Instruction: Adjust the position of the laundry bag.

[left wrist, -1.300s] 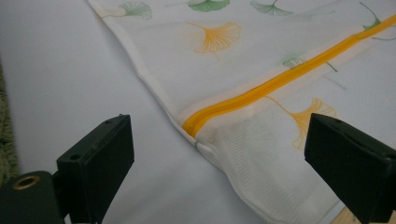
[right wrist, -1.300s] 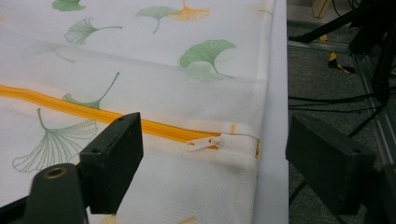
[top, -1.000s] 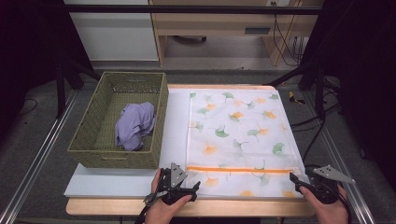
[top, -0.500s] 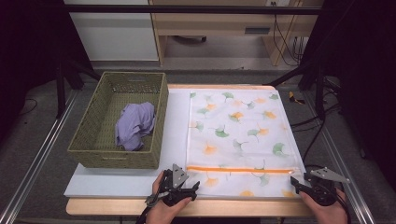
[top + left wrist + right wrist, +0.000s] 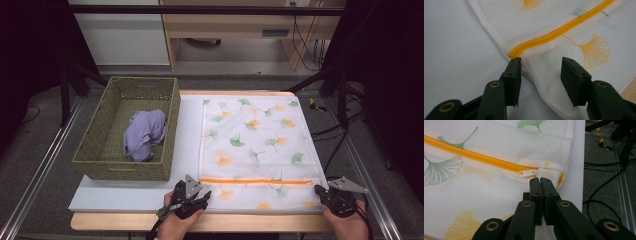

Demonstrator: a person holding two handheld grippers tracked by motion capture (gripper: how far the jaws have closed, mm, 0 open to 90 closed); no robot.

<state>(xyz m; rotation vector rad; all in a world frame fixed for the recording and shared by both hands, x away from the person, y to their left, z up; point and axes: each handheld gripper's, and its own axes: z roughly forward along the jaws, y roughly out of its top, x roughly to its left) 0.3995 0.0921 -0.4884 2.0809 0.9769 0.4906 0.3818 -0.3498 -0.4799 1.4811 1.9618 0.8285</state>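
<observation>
On the left of the worktop [image 5: 130, 192] we list a green woven basket [image 5: 100, 150] holding a crumpled lilac cloth [image 5: 144, 134]. Just right of it, flat on the worktop, lies a white mesh laundry bag [image 5: 257, 145] printed with green and orange ginkgo leaves; an orange zipper [image 5: 260, 181] runs across it near our edge. At the bag's near left corner we hold the left gripper [image 5: 202, 196]; in the left gripper view its jaws stand partly apart, having just been closing, with a raised fold of the bag's corner [image 5: 541, 75] between them just below the zipper's end [image 5: 515, 52]. One jaw meets the fold's edge; the other stands off it, so the pads do not yet clamp the fabric. At the bag's near right corner we hold the right gripper [image 5: 320, 190]; in the right gripper view [image 5: 540, 180] its jaws have just come together, tips pressed tight with bag mesh pinched between them, right beside the white zipper pull [image 5: 527, 173]. To the far right, off the worktop, we note black cables [image 5: 345, 135] on grey floor [image 5: 40, 150] and a metal frame rail [image 5: 372, 185].
</observation>
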